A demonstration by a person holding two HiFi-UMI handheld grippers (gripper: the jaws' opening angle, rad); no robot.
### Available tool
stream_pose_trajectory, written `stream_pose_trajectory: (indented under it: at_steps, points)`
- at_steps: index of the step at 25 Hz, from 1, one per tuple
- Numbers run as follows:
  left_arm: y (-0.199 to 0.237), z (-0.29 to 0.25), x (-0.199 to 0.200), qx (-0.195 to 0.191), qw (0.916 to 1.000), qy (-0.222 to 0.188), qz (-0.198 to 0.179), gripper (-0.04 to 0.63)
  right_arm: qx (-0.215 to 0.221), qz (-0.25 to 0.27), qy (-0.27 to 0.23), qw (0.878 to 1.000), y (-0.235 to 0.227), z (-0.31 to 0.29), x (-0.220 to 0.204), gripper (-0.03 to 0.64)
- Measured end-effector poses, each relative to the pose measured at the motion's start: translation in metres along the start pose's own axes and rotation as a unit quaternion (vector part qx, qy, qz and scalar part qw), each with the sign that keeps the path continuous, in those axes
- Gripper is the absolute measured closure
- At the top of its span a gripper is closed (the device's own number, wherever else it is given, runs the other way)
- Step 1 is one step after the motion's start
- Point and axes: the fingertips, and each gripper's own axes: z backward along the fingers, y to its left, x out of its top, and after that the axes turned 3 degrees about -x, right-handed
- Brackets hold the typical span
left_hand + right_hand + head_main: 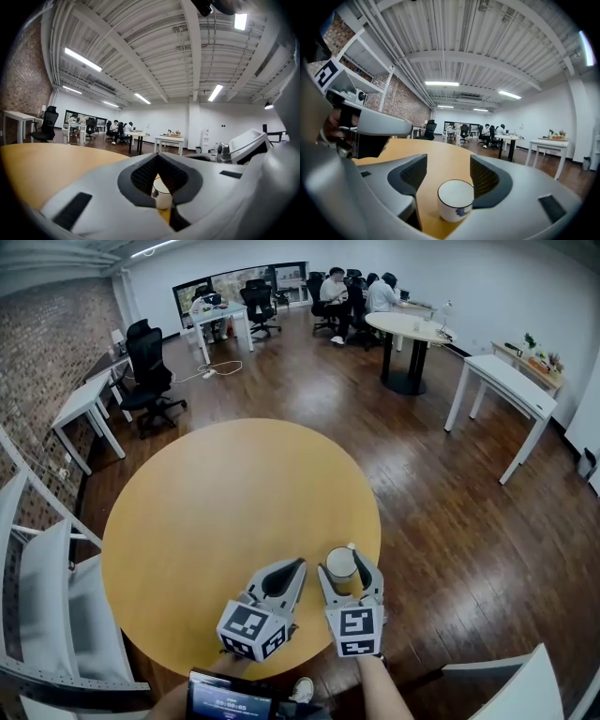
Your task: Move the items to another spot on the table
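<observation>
The round wooden tabletop (216, 493) carries one white cup (456, 200) with a thin dark rim and a small blue mark on its side. The cup stands upright close to the tabletop's near right edge, with the rest of the surface stretching away behind it.

The right tongs (341, 557) are released. Their two jaws stand apart on either side of the cup. In the right gripper view a strip of bare wood shows between the cup and the left pad, and the right pad sits just beside the cup without clearly pressing on it. The marker cube (354, 629) of these tongs overhangs the near edge.

The left tongs (298, 565) lie just beside the right ones, also at the near edge and angled toward them. Their jaws are clenched, with the tips meeting. In the left gripper view only a narrow slit remains between the ribbed pads. A sliver of something white with a dark rim shows in the slit, with wood colour below it. Whether it is the same cup cannot be told.

Beyond the tabletop lie dark plank flooring (450, 512), white desks (506, 381) and black office chairs (150, 371).
</observation>
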Motion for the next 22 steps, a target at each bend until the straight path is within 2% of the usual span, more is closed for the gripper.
stream_pose_trajectory:
  at_steps: [5, 6, 10, 11, 14, 22]
  points:
    - [0.002, -0.009, -0.02, -0.004, 0.9999, 0.015, 0.002, 0.589, -0.016, -0.011, 0.028, 0.999, -0.009, -0.01, -0.036, 0.28]
    - [0.003, -0.012, -0.024, -0.005, 0.9998, 0.018, 0.003, 0.589, -0.019, -0.013, 0.032, 0.999, -0.011, -0.012, -0.042, 0.255]
    - [0.004, -0.022, -0.035, -0.005, 0.9994, 0.033, 0.011, 0.589, -0.022, -0.025, 0.045, 0.998, -0.013, -0.023, -0.063, 0.255]
    - [0.003, -0.025, -0.038, -0.007, 0.9992, 0.038, 0.011, 0.589, -0.023, -0.026, 0.048, 0.998, -0.013, -0.025, -0.068, 0.227]
    - [0.002, -0.032, -0.047, -0.013, 0.999, 0.042, 0.008, 0.589, -0.023, -0.035, 0.05, 0.998, -0.013, -0.032, -0.078, 0.198]
    - [0.007, -0.037, -0.068, -0.014, 0.9981, 0.059, 0.01, 0.589, -0.028, -0.057, 0.047, 0.997, -0.013, -0.048, -0.096, 0.196]
